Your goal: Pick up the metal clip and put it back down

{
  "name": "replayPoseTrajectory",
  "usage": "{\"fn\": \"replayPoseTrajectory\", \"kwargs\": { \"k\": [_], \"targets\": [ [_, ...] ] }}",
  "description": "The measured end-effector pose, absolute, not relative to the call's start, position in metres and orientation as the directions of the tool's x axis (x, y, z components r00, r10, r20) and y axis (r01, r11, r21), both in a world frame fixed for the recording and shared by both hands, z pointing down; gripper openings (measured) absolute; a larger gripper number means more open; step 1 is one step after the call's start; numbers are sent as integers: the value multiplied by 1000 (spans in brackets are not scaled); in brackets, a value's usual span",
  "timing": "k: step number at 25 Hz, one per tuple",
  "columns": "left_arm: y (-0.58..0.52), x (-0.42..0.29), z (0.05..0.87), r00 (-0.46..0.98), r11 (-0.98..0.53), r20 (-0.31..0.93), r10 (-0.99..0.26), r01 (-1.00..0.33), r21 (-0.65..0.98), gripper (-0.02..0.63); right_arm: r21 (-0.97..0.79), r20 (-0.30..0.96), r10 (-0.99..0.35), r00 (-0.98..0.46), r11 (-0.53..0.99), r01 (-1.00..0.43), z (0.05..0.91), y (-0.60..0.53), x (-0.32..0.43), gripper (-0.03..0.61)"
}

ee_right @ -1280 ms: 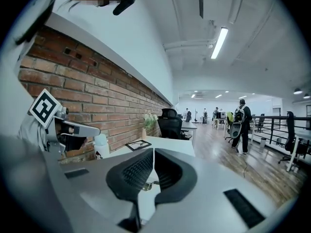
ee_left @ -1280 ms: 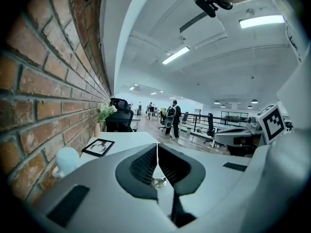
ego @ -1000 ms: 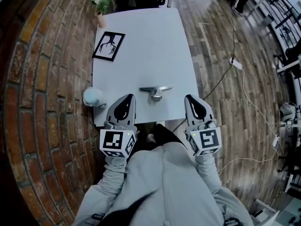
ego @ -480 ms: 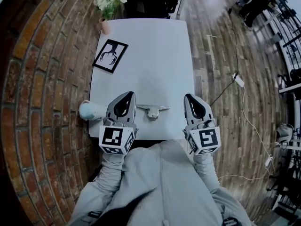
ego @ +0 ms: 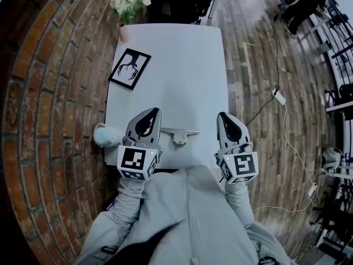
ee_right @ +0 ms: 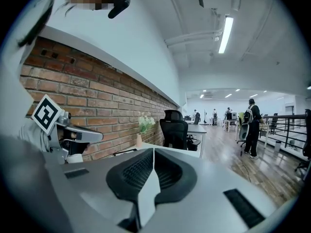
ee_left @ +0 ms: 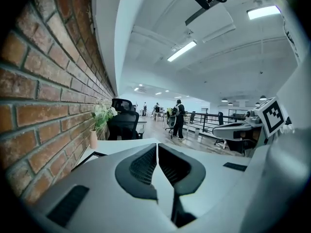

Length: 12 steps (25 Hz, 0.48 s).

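Note:
The metal clip (ego: 177, 134) lies flat on the white table (ego: 182, 65) near its front edge, a long silver bar with a rounded lump under its middle. My left gripper (ego: 151, 111) hovers just left of the clip, jaws shut and empty. To the clip's right, my right gripper (ego: 224, 116) is also shut with nothing in it. The left gripper view shows the left gripper (ee_left: 157, 147) with its pads pressed together. In the right gripper view the right gripper (ee_right: 153, 152) looks the same. Neither gripper view shows the clip.
A framed black-and-white picture (ego: 129, 68) lies at the table's left side, and a vase of flowers (ego: 128, 4) stands at the far left corner. A pale round cup (ego: 105, 135) sits by the left gripper. A brick wall (ego: 49, 93) runs along the left; a black office chair (ee_left: 122, 118) stands beyond the table.
Both grippers have come forward over the table's front edge and now flank the clip, which sat ahead of them before. Both stayed shut. The clip has not moved on the table.

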<state>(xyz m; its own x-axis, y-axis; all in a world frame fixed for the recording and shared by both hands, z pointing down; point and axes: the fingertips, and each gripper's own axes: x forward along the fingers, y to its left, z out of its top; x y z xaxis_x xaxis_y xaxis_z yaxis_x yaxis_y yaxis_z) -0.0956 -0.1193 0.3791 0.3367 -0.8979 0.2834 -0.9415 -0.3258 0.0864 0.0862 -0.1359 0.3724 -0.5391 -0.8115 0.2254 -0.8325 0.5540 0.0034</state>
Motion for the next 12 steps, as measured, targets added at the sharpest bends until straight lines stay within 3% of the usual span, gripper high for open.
{"fn": "replayPoseTrajectory", "kwargs": {
  "k": [8,12],
  "targets": [
    [-120,-91,376,380,-369,270,-885,-925,92,35,-12,232,-826,-514,526,-851,375,-132,90,25],
    [-119,-86,379,417,-408,269,-868,-908,92,117,-12,231,-829,-509,521,-854,376,-130,90,25]
  ]
}}
